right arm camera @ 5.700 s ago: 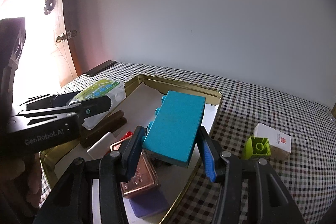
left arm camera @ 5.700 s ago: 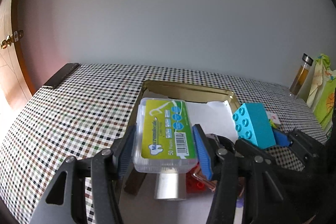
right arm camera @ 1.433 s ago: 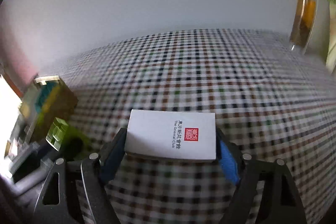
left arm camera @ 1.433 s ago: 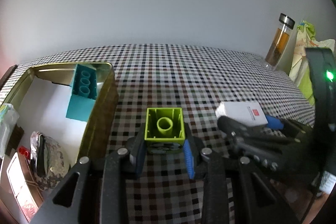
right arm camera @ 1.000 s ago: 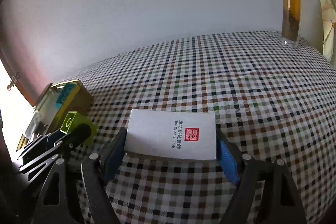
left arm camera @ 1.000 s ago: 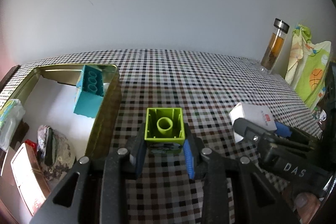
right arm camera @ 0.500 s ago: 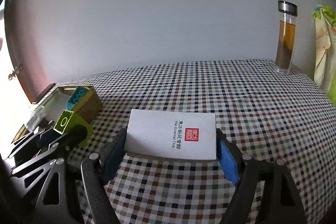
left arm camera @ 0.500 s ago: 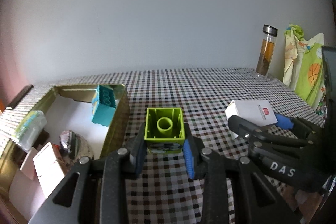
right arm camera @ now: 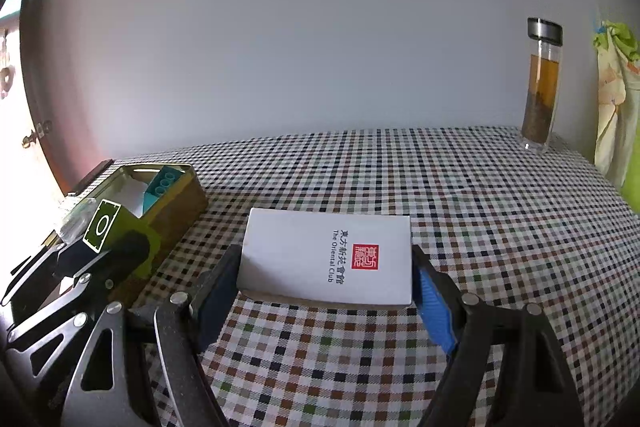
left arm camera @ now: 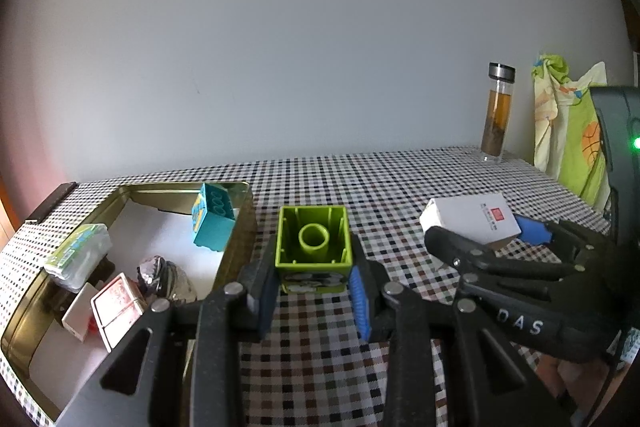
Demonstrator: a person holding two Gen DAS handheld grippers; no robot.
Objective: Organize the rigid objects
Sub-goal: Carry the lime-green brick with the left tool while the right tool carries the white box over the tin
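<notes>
Gold tin [left arm camera: 240,227] at the worktop's [left arm camera: 400,183] left edge already holds a teal brick [left arm camera: 214,223], floss-pick box [left arm camera: 80,253] and small cartons. Left claw [left arm camera: 314,293] grips the green brick [left arm camera: 314,247], off the cloth beside the tin's right wall. Right claw [right arm camera: 326,301] clamps the white box [right arm camera: 326,255], printed "The Oriental Club" with a red seal, mid-worktop; both likely still go in.
</notes>
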